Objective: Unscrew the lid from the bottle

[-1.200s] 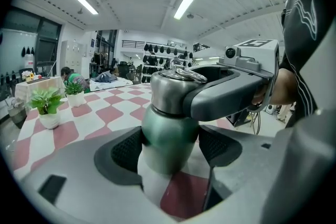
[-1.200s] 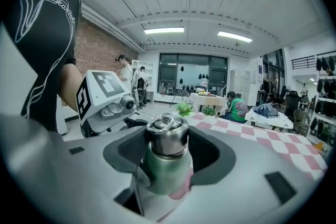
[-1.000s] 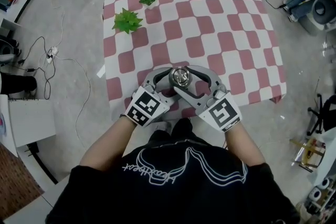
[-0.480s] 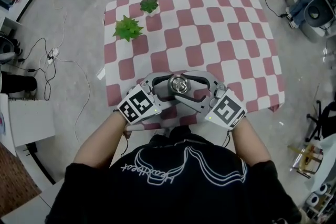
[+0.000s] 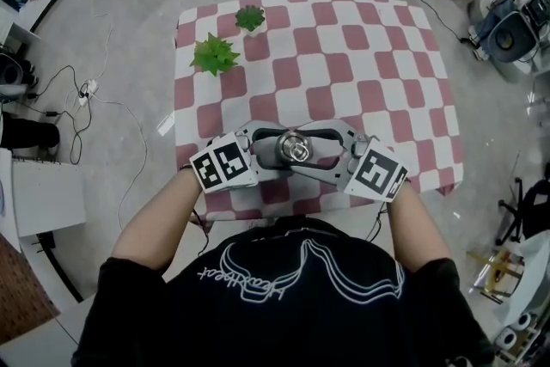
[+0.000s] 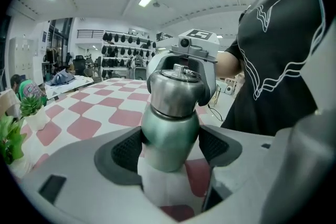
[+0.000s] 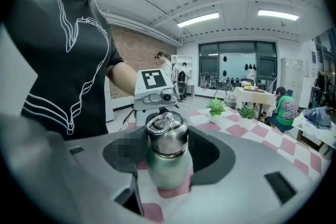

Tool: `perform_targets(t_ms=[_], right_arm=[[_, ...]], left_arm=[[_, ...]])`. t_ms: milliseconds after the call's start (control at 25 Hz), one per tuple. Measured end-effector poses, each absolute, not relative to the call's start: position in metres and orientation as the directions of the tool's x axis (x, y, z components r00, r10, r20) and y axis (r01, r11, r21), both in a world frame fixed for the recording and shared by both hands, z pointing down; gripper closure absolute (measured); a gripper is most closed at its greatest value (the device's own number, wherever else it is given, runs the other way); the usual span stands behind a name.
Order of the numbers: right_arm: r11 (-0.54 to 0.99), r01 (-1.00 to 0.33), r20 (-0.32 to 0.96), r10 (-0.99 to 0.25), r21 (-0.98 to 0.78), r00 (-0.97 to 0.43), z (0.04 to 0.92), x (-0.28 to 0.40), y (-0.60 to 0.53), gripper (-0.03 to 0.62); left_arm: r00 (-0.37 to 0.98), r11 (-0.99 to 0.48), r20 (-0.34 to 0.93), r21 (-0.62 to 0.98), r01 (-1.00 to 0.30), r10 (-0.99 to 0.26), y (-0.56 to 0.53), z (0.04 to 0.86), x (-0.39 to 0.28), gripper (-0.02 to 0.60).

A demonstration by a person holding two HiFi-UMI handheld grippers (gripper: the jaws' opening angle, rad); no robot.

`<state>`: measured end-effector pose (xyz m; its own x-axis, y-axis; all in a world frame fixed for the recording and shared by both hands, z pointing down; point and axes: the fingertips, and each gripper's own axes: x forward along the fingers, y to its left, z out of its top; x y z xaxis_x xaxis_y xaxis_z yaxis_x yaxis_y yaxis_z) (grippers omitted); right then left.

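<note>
Head view, large plant [image 5: 215,54], small plant [image 5: 250,17], bottle [image 5: 293,148] apart

Bottle [image 6: 169,126] body satin green metal, lid [image 6: 176,94] brushed steel. My left gripper [image 6: 171,145]: matt grey plastic, rough black pads [image 6: 126,150]. Worktop [image 5: 378,73] cloth.

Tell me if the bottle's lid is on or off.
On: the steel lid sits flush on the green bottle, with no gap visible at the neck.

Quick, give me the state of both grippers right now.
Left gripper: closed on the bottle, at its green body.
Right gripper: closed on the lid.
</note>
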<state>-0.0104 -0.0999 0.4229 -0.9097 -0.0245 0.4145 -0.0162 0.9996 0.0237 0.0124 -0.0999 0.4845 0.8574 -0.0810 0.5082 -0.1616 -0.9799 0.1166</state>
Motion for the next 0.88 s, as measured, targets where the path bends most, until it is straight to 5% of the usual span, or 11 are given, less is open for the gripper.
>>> perform_targets(t_ms=[440, 680, 880], right_arm=[[0.999, 0.025, 0.448, 0.010, 0.028, -0.894, 0.424, -0.010, -0.098, 0.350], [0.994, -0.087, 0.450, -0.108, 0.067, -0.886, 0.423, -0.007, -0.097, 0.268], [0.970, -0.231, 0.386, -0.243, 0.079, -0.890, 0.414, -0.006, -0.097, 0.263]], left_arm=[[0.856, -0.985, 0.513, 0.110, -0.136, -0.061, -0.099, 0.484, 0.013, 0.240], [0.869, -0.966, 0.473, 0.120, -0.227, -0.145, -0.099, 0.482, 0.012, 0.241], [0.861, -0.931, 0.437, 0.122, -0.345, -0.261, -0.099, 0.481, 0.012, 0.241]])
